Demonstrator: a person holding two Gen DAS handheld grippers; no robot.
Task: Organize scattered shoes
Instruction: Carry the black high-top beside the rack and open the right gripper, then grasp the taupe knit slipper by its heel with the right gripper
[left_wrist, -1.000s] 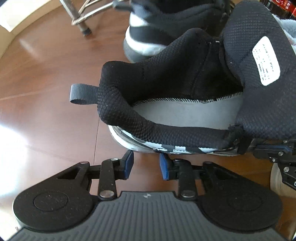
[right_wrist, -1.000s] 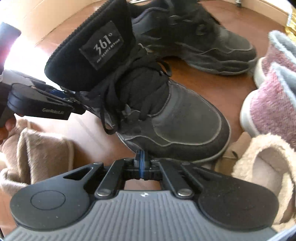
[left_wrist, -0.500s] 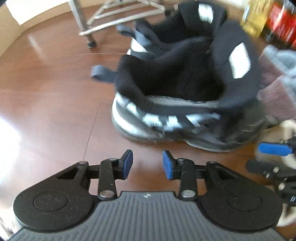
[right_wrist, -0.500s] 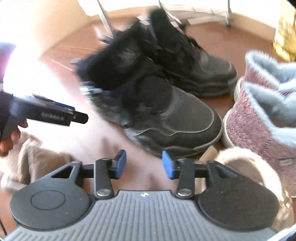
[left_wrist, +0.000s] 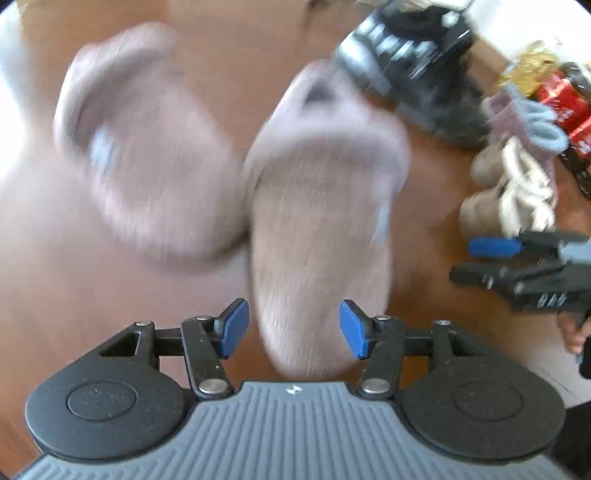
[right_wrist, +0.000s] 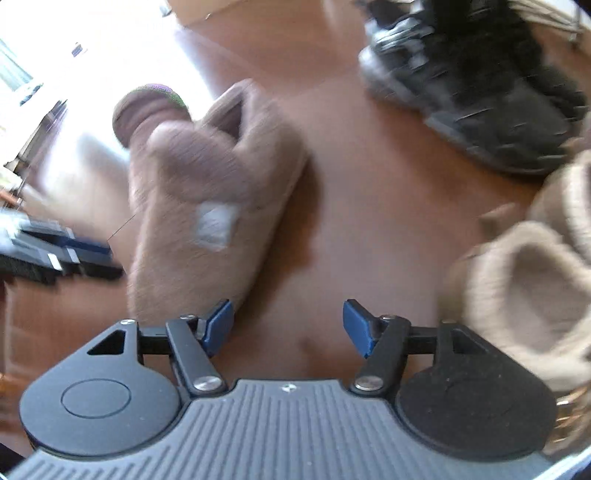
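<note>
Both views are motion-blurred. In the left wrist view two tan fuzzy slippers lie on the wooden floor, one at the left (left_wrist: 147, 147) and one in the middle (left_wrist: 325, 221). My left gripper (left_wrist: 293, 328) hangs over the near end of the middle slipper. Its jaws are opening, the slipper shows between them, and the pads do not press on it. My right gripper (right_wrist: 288, 328) is also opening, with only bare floor between its fingers. A tan slipper (right_wrist: 207, 199) with a white label lies just beyond its left fingertip. The black sneakers (left_wrist: 424, 74) (right_wrist: 480, 92) stand farther back.
Beige fleece slippers (right_wrist: 524, 288) (left_wrist: 509, 192) lie at the right, close to my right gripper's right finger. Pink-and-grey boots (left_wrist: 524, 110) and red packages (left_wrist: 565, 99) sit at the far right. Each gripper shows in the other's view (left_wrist: 517, 266) (right_wrist: 55, 251).
Both grippers have swung away from the black sneakers to the tan slippers. The right gripper went from shut to open, and the left one has opened wider.
</note>
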